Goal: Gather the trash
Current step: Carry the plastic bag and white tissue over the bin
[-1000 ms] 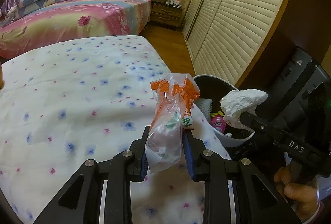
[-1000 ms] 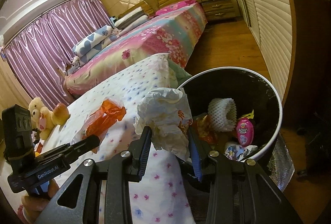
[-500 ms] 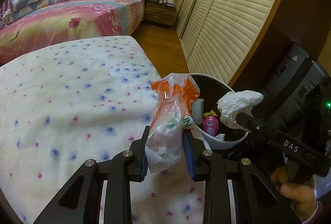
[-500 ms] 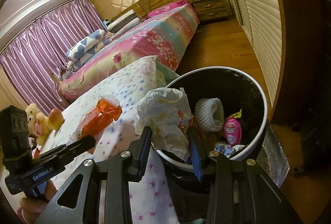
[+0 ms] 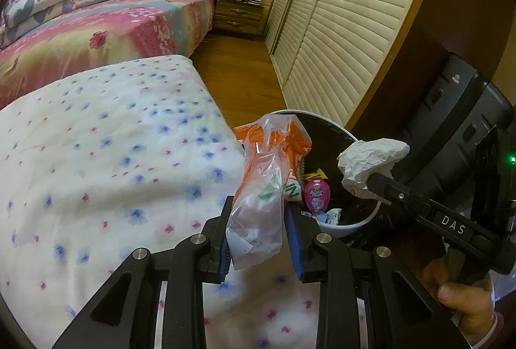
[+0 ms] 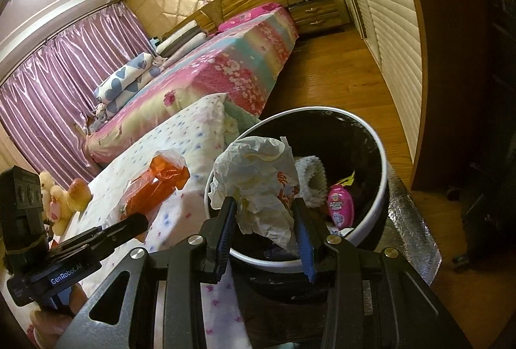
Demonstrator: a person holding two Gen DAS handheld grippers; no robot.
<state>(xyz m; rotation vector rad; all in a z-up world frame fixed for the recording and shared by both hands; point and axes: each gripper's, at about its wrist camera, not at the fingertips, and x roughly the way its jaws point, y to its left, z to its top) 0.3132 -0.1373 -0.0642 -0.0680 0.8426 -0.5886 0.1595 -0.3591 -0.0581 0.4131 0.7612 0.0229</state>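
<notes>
Your left claw (image 5: 259, 231) is clenched on a clear plastic bag (image 5: 261, 194) with orange print (crinkled, standing upright) over the flowered bed (image 5: 113, 162) edge. Your right claw (image 6: 264, 225) grips a crumpled white paper wad (image 6: 258, 181) above the white-rimmed bin (image 6: 377, 204), which already holds a pink packet (image 6: 341, 205).

the trash bin (image 6: 382, 188) stands open-topped, tight against the flowered mattress (image 5: 106, 162) corner. inside it, a white foam net (image 6: 311, 179) and pink packet (image 6: 340, 204) crowd the bottom. wood floor (image 6: 348, 75) beyond the bin lies bare, up to the louvered wardrobe (image 5: 338, 52).
</notes>
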